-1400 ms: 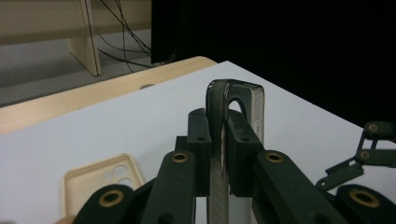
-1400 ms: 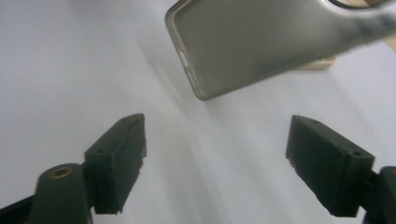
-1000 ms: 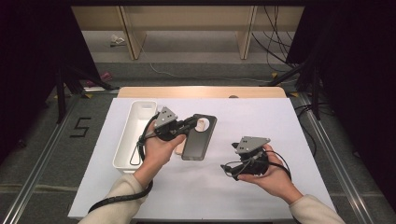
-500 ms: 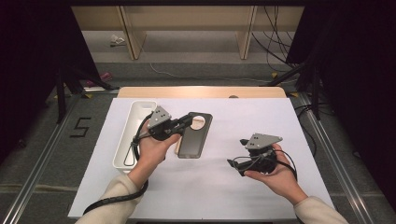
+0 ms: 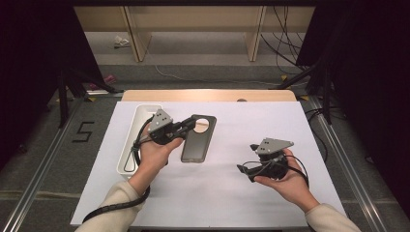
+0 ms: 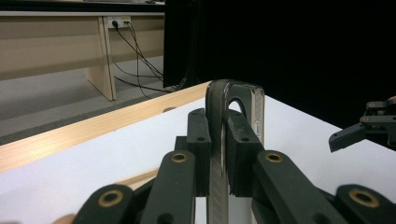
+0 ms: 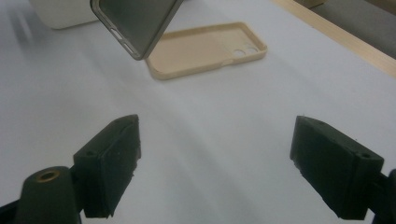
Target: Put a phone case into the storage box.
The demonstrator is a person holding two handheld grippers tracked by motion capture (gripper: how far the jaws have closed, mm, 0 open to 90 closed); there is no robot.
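Left gripper (image 5: 186, 126) clamps dark phone case (image 5: 197, 140) edge, lengthwise away; right gripper (image 5: 246, 170) jaws apart.

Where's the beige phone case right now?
In the right gripper view the beige phone case lies open side up on the white table, just beneath the dark grey phone case held by the left gripper.

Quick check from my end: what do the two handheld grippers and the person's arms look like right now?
Both the left gripper and the right gripper are black, with linked arms on brass-coloured pivots and blocky black jaws. Each carries a grey three-cornered plate on top and trails a black cable; the left one's runs back in ribbed black sheathing. The person wears cream long sleeves.
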